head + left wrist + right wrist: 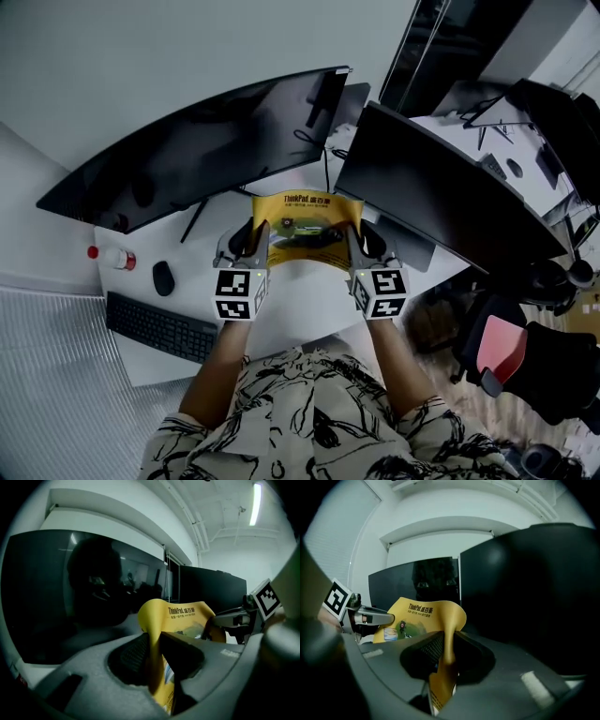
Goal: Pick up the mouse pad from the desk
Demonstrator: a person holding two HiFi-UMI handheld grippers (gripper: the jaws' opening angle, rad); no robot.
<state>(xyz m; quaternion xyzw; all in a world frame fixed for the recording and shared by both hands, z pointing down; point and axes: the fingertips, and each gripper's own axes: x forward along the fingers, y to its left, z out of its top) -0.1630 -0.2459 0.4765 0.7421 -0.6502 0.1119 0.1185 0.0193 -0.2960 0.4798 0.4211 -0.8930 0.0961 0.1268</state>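
Observation:
The yellow mouse pad (307,230) with black print hangs in the air above the white desk (281,309), held between both grippers and sagging a little in the middle. My left gripper (255,246) is shut on its left edge; the pad (185,620) runs up between the two dark jaws. My right gripper (357,246) is shut on the right edge, where the pad (419,618) curls over the jaws. Each gripper's marker cube shows in the other's view.
Two dark monitors stand behind the pad, one at the left (202,150) and one at the right (441,192). A black mouse (163,277), a keyboard (161,326) and a small red-capped bottle (117,258) lie at the left. Office chairs (525,356) stand to the right.

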